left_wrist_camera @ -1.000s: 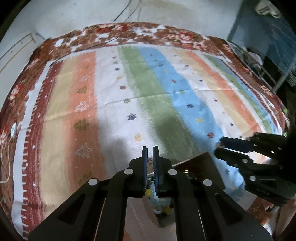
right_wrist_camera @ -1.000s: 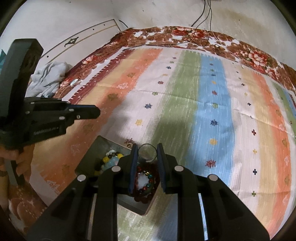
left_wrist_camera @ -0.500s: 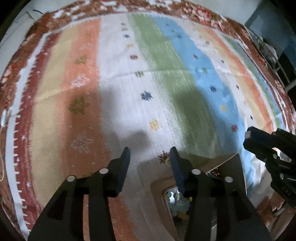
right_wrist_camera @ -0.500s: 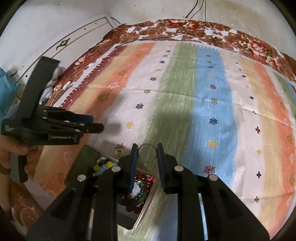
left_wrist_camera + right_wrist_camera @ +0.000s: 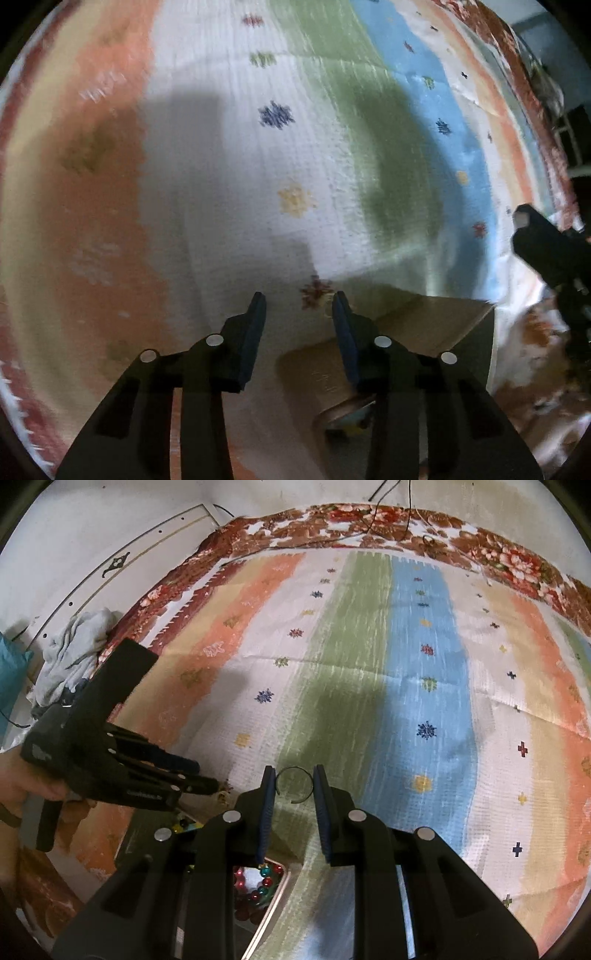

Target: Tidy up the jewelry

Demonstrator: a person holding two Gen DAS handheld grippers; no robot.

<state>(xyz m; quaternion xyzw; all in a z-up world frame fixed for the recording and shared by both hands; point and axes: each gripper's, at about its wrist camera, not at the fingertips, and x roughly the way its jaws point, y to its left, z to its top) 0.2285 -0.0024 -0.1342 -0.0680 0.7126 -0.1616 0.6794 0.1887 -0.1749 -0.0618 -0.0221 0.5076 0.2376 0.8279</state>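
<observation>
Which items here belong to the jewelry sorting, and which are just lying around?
Job:
- thin wire ring, held by the right gripper
- tray with red and green beads
- left gripper, open, nothing between its fingers

Lying about:
- grey cloth
- striped bedcover
- black cables

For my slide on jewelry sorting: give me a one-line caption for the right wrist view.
Right tongs grip a thin wire ring above the striped cloth, bead tray below.

Motion blur is smearing the whole left wrist view; the right wrist view is staying sharper. Dim, soft light is casting broad grey shadows across the striped bedcover point(image 5: 229, 177). Fisheye distortion is bending the edges, with black corners vignetting both views.
</observation>
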